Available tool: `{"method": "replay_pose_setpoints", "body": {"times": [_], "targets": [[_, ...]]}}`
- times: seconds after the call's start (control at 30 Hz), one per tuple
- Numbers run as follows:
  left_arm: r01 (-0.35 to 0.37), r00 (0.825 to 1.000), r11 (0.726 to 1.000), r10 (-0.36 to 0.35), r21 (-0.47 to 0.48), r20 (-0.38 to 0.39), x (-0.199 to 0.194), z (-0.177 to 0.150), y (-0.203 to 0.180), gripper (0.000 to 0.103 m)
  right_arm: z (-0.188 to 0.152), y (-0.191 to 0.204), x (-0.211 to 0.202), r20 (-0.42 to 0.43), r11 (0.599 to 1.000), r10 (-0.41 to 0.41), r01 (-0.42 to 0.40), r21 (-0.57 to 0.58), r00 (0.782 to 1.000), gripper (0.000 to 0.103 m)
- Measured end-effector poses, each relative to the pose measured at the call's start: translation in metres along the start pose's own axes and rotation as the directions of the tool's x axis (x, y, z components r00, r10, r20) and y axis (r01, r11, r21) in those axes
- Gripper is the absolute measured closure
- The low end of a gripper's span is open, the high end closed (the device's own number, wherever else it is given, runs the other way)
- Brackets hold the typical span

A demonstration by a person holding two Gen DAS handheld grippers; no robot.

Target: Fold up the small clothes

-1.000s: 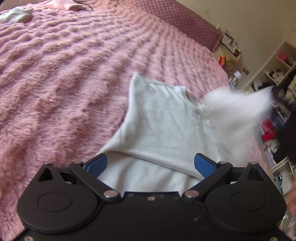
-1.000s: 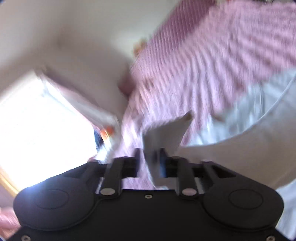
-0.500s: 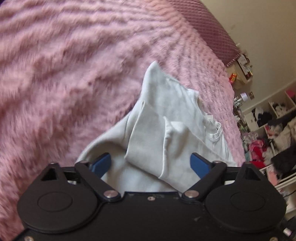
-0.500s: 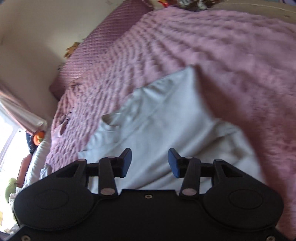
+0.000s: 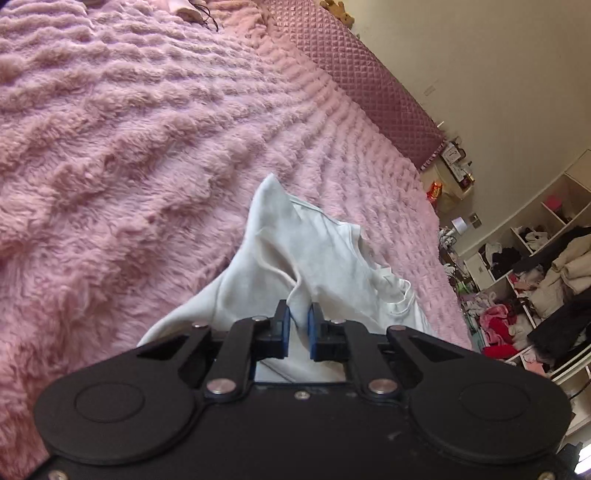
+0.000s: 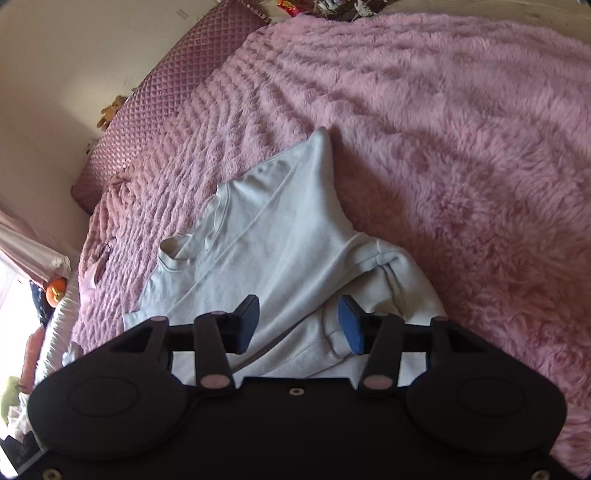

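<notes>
A small white shirt (image 5: 314,254) lies partly folded on a fluffy pink blanket (image 5: 129,147). In the left wrist view my left gripper (image 5: 298,326) is closing, and its blue pads pinch a raised fold of the shirt's cloth. The right wrist view shows the same shirt (image 6: 273,236) with its neck opening to the left and a sleeve folded over on the right. My right gripper (image 6: 301,323) hovers over the shirt's near part. Its jaws are opening, with cloth lying below them and nothing pressed by the pads.
The pink blanket (image 6: 461,147) covers the bed all around the shirt. A quilted headboard (image 5: 354,66) runs along the far side. Shelves stuffed with clothes (image 5: 535,266) stand at the right. Small garments (image 5: 184,7) lie at the blanket's far edge.
My left jaws went from wide open to pinched on a fold of the shirt. My right gripper let go of the cloth it carried, swung down over the shirt and spread its jaws.
</notes>
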State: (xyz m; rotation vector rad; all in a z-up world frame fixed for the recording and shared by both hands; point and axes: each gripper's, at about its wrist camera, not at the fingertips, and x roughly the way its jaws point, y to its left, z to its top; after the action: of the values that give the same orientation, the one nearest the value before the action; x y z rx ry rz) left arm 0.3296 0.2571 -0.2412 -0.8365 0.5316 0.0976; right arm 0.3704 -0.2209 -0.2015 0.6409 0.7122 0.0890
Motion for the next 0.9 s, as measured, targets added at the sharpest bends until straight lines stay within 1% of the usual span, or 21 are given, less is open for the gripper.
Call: {"method": "replay_pose_setpoints", "body": {"times": [0.1,0.17,0.27,0.37,0.4,0.43,0.47,0.5,0.57,0.6,0.63,0.7,0.73,0.77,0.83,0.87,0.9], "targets": [[-0.065,0.995,0.998,0.065,-0.004,-0.075,0.014,-0.009,0.013,0.096,0.003,-0.008,0.002,0.012,0.998,0.001,-0.002,0.060,1.000,0.054],[-0.074,0.994,0.997,0.072,-0.021,-0.084,0.018,-0.015,0.020,0.096,0.005,-0.017,0.005,0.024,0.992,-0.003,-0.001,0.130,1.000,0.054],[-0.068,0.995,0.997,0.065,-0.039,-0.079,0.018,-0.020,0.024,0.096,0.008,-0.032,0.015,0.022,0.971,0.013,-0.018,0.237,1.000,0.054],[-0.069,0.994,0.997,0.066,-0.026,-0.084,0.019,-0.018,0.023,0.095,0.010,-0.043,0.023,0.040,0.941,0.050,-0.061,0.333,0.998,0.056],[-0.065,0.994,0.998,0.063,-0.019,-0.087,0.020,-0.018,0.022,0.096,0.011,-0.045,0.023,0.059,0.933,0.057,-0.074,0.353,0.997,0.063],[-0.063,0.994,0.998,0.061,-0.016,-0.089,0.021,-0.018,0.021,0.096,0.012,-0.046,0.023,0.076,0.928,0.056,-0.080,0.365,0.996,0.076],[-0.060,0.994,0.998,0.058,-0.013,-0.089,0.020,-0.017,0.019,0.096,0.012,-0.046,0.022,0.080,0.927,0.042,-0.069,0.370,0.996,0.086],[-0.047,0.995,0.999,0.046,-0.016,-0.086,0.019,-0.016,0.016,0.096,0.013,-0.046,0.019,0.086,0.925,0.027,-0.058,0.376,0.996,0.094],[-0.012,0.996,1.000,0.010,-0.024,-0.084,0.014,-0.015,0.013,0.095,0.011,-0.050,0.007,0.137,0.916,0.053,-0.103,0.388,0.989,0.095],[-0.014,0.996,1.000,0.012,-0.021,-0.088,0.016,-0.014,0.011,0.095,0.010,-0.051,0.002,0.150,0.918,0.051,-0.106,0.383,0.987,0.095],[-0.031,0.995,0.999,0.030,-0.009,-0.096,0.018,-0.017,0.011,0.095,0.007,-0.052,0.000,0.152,0.921,0.041,-0.096,0.378,0.987,0.096],[-0.083,0.987,0.996,0.085,0.023,-0.134,0.028,-0.023,0.017,0.094,0.001,-0.060,0.003,0.132,0.923,-0.010,-0.042,0.381,0.991,0.096],[-0.083,0.986,0.996,0.085,0.017,-0.143,0.031,-0.025,0.023,0.094,-0.002,-0.068,0.007,0.123,0.913,-0.011,-0.041,0.405,0.992,0.097],[-0.075,0.987,0.997,0.076,0.013,-0.140,0.031,-0.027,0.026,0.092,-0.005,-0.077,0.012,0.110,0.892,0.007,-0.056,0.448,0.994,0.098],[-0.066,0.987,0.998,0.065,-0.001,-0.147,0.026,-0.025,0.030,0.091,-0.010,-0.093,0.015,0.097,0.838,0.045,-0.090,0.538,0.994,0.100],[-0.067,0.986,0.998,0.065,-0.004,-0.155,0.023,-0.024,0.031,0.091,-0.010,-0.094,0.012,0.092,0.833,0.059,-0.099,0.545,0.994,0.100],[-0.071,0.984,0.997,0.069,-0.004,-0.165,0.019,-0.022,0.032,0.091,-0.008,-0.093,0.008,0.081,0.844,0.058,-0.092,0.528,0.995,0.099]]}}
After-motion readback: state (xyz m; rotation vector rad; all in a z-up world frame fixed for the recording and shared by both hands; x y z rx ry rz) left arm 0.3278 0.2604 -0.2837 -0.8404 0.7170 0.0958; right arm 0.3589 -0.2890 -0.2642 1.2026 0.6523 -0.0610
